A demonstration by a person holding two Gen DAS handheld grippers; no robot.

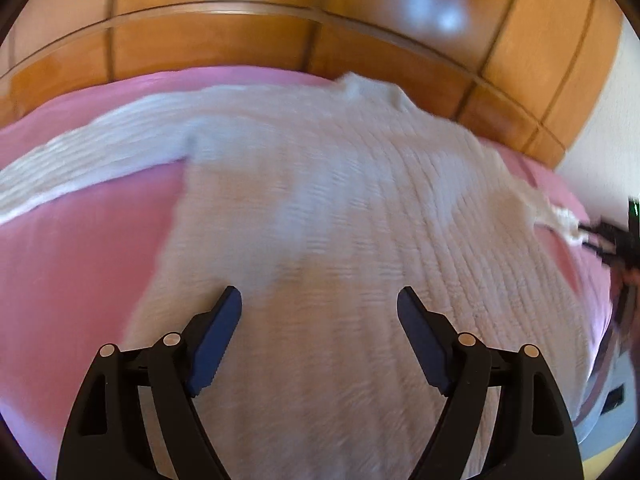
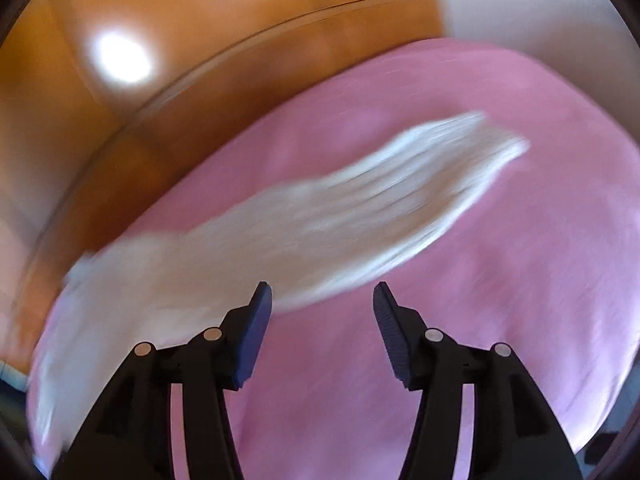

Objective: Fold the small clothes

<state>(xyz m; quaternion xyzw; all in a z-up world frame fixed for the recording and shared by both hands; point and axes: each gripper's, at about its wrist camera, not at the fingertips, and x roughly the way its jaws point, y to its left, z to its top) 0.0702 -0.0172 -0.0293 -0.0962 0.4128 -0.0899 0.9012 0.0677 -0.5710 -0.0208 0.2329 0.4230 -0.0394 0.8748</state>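
Note:
A white ribbed knit sweater [image 1: 320,200] lies spread flat on a pink bed sheet [image 1: 80,260]. One sleeve [image 1: 80,160] stretches to the left. My left gripper [image 1: 320,300] is open and empty, hovering over the sweater's body. In the right wrist view the other sleeve [image 2: 360,208] lies stretched across the pink sheet [image 2: 520,280], blurred by motion. My right gripper [image 2: 322,296] is open and empty, just above the sheet beside that sleeve's lower edge. A dark gripper shape [image 1: 616,240] shows at the left wrist view's right edge, near the sweater's right sleeve end.
A glossy wooden headboard [image 1: 280,40] runs behind the bed; it also shows in the right wrist view [image 2: 160,100]. A pale wall [image 2: 540,8] stands at the right. The bed edge and floor [image 1: 612,412] show at lower right.

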